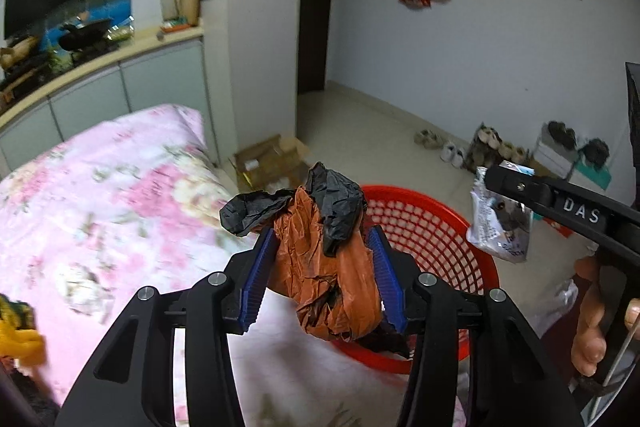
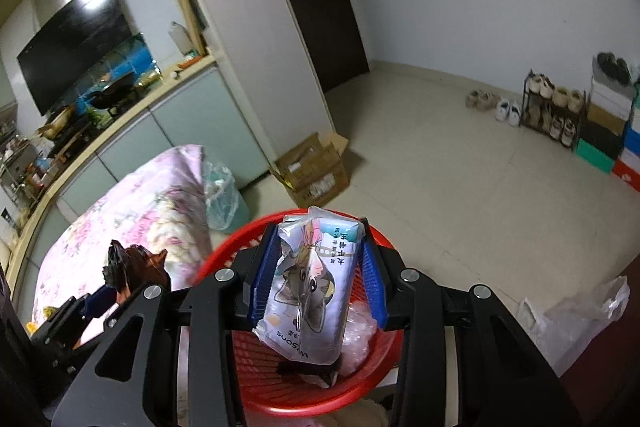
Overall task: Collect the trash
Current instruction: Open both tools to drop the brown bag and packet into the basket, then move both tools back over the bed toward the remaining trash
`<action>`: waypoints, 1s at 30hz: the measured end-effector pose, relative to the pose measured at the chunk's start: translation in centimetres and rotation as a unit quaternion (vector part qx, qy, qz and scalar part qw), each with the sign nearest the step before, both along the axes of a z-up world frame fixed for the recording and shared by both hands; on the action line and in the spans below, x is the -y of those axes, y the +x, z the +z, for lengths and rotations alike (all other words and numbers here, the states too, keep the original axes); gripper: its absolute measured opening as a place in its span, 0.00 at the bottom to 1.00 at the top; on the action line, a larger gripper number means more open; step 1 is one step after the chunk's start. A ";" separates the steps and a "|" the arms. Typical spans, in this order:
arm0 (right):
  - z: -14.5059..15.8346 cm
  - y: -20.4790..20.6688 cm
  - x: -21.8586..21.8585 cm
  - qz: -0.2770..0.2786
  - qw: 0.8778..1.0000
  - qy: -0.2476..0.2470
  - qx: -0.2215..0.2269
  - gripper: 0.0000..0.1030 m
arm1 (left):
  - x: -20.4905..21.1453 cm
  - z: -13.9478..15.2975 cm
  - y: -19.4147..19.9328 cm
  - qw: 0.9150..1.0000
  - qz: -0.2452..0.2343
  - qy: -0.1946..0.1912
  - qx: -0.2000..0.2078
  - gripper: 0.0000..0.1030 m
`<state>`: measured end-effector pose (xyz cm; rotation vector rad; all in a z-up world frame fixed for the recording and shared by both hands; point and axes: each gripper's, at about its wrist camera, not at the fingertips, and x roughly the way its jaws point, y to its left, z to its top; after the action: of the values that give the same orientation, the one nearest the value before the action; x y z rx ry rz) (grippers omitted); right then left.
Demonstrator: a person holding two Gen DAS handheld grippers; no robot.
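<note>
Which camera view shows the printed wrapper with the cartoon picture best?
The right wrist view. There the printed wrapper fills the centre, clamped in the right claw over the red basket, its print readable. The left wrist view shows it only small, at the right edge, partly hidden.

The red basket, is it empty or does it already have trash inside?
Not empty. In the right wrist view the red basket holds a clear plastic piece and something dark at its bottom, under the held wrapper.
</note>
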<state>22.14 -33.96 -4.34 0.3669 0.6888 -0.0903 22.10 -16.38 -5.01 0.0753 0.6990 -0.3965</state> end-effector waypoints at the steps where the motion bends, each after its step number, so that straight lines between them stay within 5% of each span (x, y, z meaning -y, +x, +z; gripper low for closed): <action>1: -0.4 0.2 0.3 -0.002 1.000 0.003 -0.005 0.37 | 0.3 -0.4 0.3 1.000 -0.002 0.000 -0.007 0.46; 5: -1.5 0.8 1.1 -0.004 1.000 0.022 -0.020 0.39 | 1.4 -1.5 1.0 1.000 -0.011 0.001 -0.026 0.46; 10: -1.8 1.1 1.9 0.003 0.998 0.059 -0.027 0.59 | 2.3 -2.5 1.9 0.998 -0.022 -0.012 -0.054 0.54; 18: -0.7 0.4 3.0 -0.011 0.998 0.068 -0.011 0.60 | 1.5 -1.9 1.5 0.999 -0.004 -0.029 -0.046 0.80; 30: 2.9 -1.6 0.4 0.001 0.999 0.027 0.045 0.60 | -3.2 1.7 -1.5 0.998 0.051 -0.043 0.005 0.81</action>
<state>20.56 -34.35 -1.45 0.4190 0.6038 -0.0527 20.60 -13.23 -3.34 -0.0395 0.6729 -0.3272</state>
